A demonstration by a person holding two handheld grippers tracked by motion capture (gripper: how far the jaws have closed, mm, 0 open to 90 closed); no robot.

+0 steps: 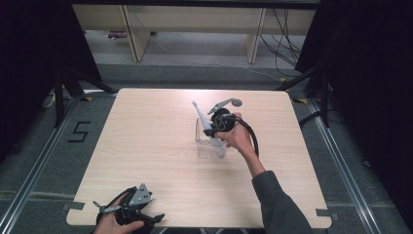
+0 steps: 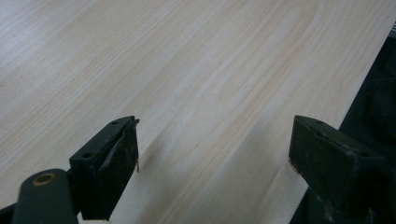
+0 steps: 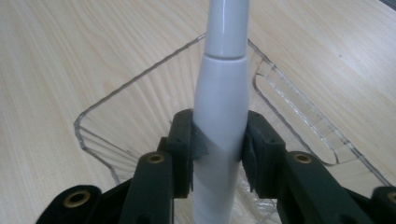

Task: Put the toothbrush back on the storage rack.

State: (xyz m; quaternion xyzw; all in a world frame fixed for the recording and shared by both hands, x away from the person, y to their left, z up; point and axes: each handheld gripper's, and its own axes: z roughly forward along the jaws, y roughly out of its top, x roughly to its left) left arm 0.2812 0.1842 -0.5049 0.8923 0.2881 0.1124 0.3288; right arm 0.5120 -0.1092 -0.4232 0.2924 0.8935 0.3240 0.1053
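A white electric toothbrush [image 1: 206, 126] leans in a clear plastic box [image 1: 200, 145] near the middle of the table, its brush head up and to the far left. My right gripper [image 1: 212, 130] is shut on its handle; in the right gripper view both pads press the white toothbrush [image 3: 220, 93] above the clear box [image 3: 116, 154]. My left gripper [image 1: 127, 210] rests at the table's near left edge in a hand. In the left gripper view it [image 2: 212, 154] stands open over bare wood, nothing between its jaws.
The light wooden table [image 1: 146, 146] has black floor and rails around it. Wooden furniture legs [image 1: 137, 39] and loose cables [image 1: 285, 44] lie beyond the far edge. Dark curtains hang at both sides.
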